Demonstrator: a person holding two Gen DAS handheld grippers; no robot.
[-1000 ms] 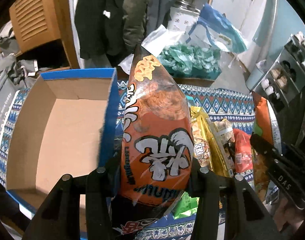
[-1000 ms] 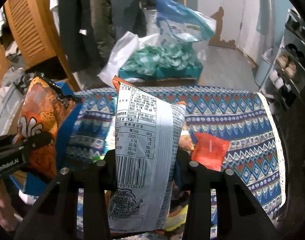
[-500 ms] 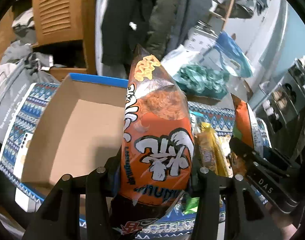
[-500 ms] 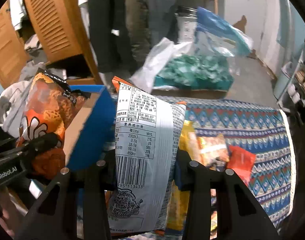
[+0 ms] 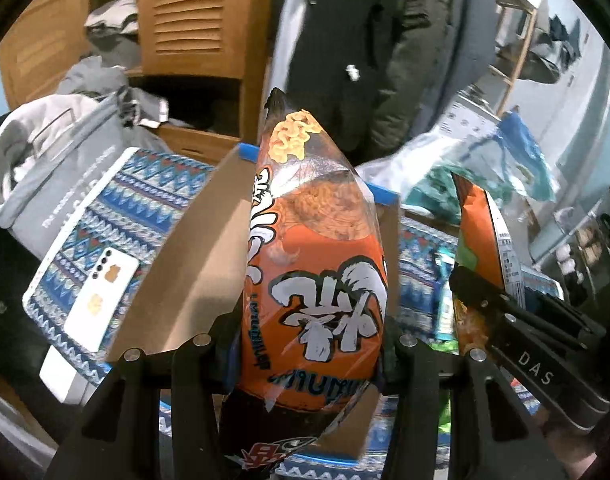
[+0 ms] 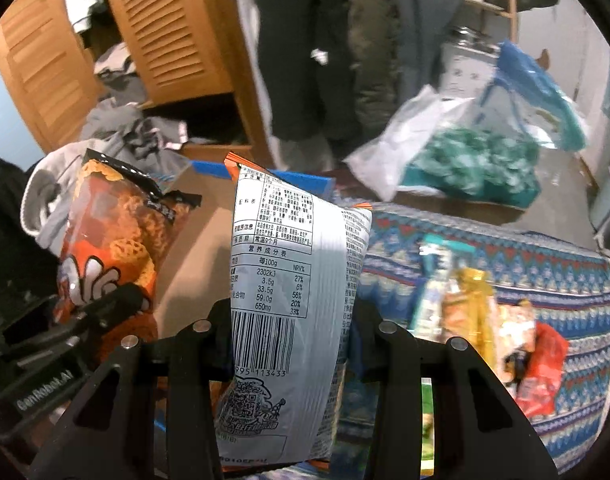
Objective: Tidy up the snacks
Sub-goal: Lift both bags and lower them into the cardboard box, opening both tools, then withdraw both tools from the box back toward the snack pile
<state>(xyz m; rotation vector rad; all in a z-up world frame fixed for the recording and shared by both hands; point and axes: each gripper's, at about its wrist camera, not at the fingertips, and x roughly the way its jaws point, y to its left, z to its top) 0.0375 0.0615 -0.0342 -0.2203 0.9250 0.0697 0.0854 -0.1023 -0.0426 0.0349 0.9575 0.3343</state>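
Currently clamped: left gripper on the orange snack bag, held upright right over the cardboard box, blocking most of the box's far wall in the left wrist view. Right gripper likewise closed on the grey-backed snack bag, label side to the camera, hanging at the box's right edge, above the patterned cloth.

Around the box:
- left of it, flat on the cloth: white phone, camera side up
- further left, off the cloth: grey hoodie
- behind it: louvered wooden cabinet, dark hanging coats
- right of it, on the cloth: loose snack pile, incl. a yellow pack and a red pack
- behind the pile, off the cloth: clear plastic bag with green contents, blue bag above it

In the way: each held bag hides the middle of its own camera's view; box interior only partly seen, brown bare floor where visible.

Versus 1 s ago: both grippers shifted left. Then orange bag sat at the box's right wall, now sits over the interior. Grey-backed bag moved from over the cloth to the box's right edge. Phone and hoodie newly in frame. Grip on both bags unchanged.
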